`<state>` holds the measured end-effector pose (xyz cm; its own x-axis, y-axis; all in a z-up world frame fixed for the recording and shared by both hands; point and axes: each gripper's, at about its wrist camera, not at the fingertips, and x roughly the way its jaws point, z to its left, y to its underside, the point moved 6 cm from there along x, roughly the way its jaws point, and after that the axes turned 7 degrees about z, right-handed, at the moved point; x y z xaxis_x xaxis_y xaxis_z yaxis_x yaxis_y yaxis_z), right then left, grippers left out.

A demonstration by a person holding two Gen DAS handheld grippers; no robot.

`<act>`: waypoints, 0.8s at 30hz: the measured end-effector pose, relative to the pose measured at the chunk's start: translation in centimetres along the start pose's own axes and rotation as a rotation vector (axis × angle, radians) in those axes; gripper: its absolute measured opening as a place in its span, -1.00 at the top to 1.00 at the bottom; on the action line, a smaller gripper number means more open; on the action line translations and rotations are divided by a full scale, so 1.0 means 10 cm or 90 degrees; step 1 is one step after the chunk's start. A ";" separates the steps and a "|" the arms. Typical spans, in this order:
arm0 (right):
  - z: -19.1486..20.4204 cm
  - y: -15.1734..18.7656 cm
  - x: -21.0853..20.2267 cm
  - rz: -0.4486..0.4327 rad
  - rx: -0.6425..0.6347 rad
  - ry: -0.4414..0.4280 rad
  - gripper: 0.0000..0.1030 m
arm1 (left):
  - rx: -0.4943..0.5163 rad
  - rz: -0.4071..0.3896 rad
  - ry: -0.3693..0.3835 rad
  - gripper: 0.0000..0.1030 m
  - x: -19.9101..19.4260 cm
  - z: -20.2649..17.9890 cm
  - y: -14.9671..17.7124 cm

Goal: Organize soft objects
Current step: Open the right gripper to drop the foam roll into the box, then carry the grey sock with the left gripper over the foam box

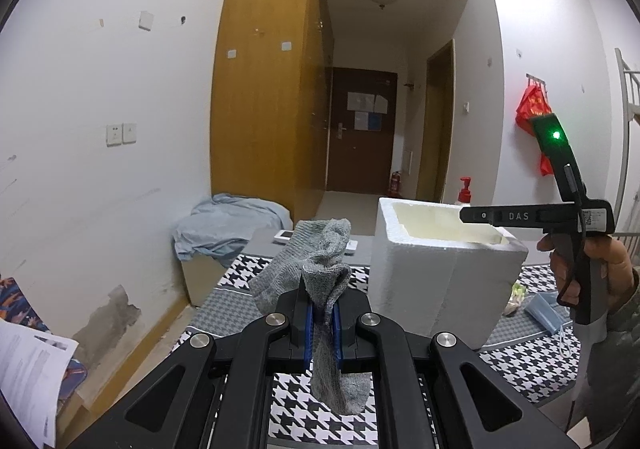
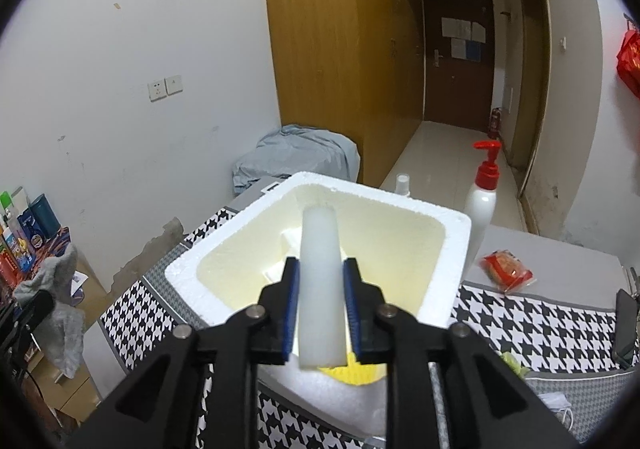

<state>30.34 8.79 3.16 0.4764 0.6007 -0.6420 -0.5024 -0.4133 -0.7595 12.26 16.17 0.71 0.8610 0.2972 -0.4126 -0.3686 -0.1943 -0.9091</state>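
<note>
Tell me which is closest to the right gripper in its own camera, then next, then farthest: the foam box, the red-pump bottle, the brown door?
From the right gripper:
1. Foam box, right under it.
2. Red-pump bottle, behind the box, right.
3. Brown door, far down the hall.

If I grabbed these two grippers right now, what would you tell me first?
Left gripper: shut on a grey sock, held up beside the foam box.
Right gripper: over the box, a white foam roll between its jaws; the pads seem barely to touch it, so it may be letting go.
Done: something white and something yellow already lie in the box.
Left: drop the roll in, then the sock. A blue mask still lies on the checked cloth.
</note>
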 end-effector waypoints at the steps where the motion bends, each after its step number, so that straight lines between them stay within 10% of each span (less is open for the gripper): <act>1: 0.00 0.00 -0.01 -0.003 0.002 -0.001 0.17 | -0.001 0.000 0.000 0.86 0.00 0.00 0.00; 4: -0.02 0.00 -0.05 -0.011 0.010 -0.009 -0.26 | -0.003 0.000 0.001 0.86 0.01 0.01 0.01; 24: -0.02 0.24 -0.50 -0.067 0.004 -0.003 -0.50 | 0.021 -0.013 0.058 0.86 0.06 -0.27 -0.19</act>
<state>26.92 4.66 4.51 0.5229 0.6439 -0.5585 -0.4548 -0.3434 -0.8217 14.44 14.16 2.37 0.8963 0.2136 -0.3887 -0.3609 -0.1580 -0.9191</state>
